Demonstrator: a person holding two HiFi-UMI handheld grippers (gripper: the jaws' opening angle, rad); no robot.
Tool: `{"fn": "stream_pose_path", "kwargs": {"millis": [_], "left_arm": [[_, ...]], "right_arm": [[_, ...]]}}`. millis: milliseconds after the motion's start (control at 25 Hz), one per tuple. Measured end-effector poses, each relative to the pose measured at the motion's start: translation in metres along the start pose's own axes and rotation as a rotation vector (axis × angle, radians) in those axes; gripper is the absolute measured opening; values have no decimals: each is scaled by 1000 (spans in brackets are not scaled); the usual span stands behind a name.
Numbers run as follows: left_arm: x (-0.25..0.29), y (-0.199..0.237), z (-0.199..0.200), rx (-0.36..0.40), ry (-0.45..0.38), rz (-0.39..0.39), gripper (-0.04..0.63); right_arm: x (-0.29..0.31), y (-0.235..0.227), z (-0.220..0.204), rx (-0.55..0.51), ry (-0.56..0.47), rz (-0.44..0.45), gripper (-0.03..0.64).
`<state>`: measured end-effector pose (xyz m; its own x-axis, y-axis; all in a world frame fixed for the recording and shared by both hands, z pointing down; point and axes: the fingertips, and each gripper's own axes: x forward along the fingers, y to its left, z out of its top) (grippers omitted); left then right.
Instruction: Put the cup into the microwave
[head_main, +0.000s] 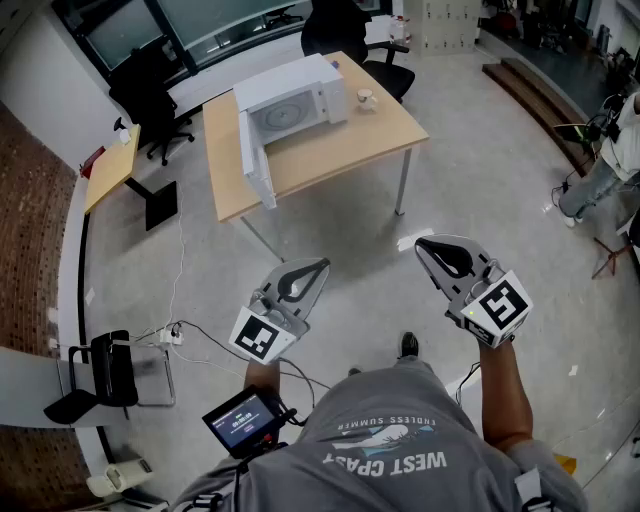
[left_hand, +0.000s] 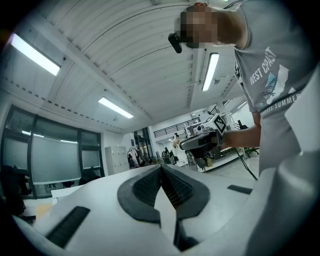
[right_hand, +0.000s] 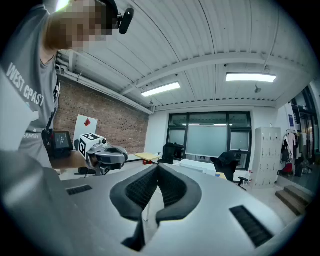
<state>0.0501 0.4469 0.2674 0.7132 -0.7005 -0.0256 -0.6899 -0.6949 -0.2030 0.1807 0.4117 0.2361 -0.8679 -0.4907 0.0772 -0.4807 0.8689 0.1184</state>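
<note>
I am judging that the task is only beginning: the cup (head_main: 366, 98) is standing on the table (head_main: 340, 150) just beside the microwave (head_main: 300, 100), on its right side in the head view, and nothing is touching it. The microwave door (head_main: 255, 160) is hanging wide open, so that step is looking done. The person is standing well apart from the table, so walking up, gripping the cup and placing it inside are all remaining. The left gripper (head_main: 318, 268) and the right gripper (head_main: 424, 244) are both holding their jaws pressed together with nothing between them. The cup is appearing very small, so I am not making out its handle or any content, and neither gripper view is showing it
</note>
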Motion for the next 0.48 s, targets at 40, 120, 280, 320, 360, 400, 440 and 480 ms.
{"fn": "stream_pose_path", "kwargs": {"millis": [40,120,280,320,360,400,440,480], "left_arm": [[1,-1,1,0,0,1,21],[4,-2,2,1,-1,2,21],[6,-1,0,5,4,9,21],[9,-1,0,8,4,10,21],[15,-1,1,11,4,10,21],[24,-2,2,13,7,11,21],[33,-2,2,14,12,13,21],[42,-3,3,14,19,14,21]], "right_arm": [[-1,-2,0,0,1,0,18],[-4,-5,-1,2,3,0,18],[-4,-7,-5,3,-2,2,18],[-4,-9,-6,3,-3,4,18],[-6,-15,-7,5,-5,6,18],[-8,-23,-7,8,-6,7,18],[-11,-33,-8,12,-8,8,18],[-14,-43,-8,16,-9,9,18]]}}
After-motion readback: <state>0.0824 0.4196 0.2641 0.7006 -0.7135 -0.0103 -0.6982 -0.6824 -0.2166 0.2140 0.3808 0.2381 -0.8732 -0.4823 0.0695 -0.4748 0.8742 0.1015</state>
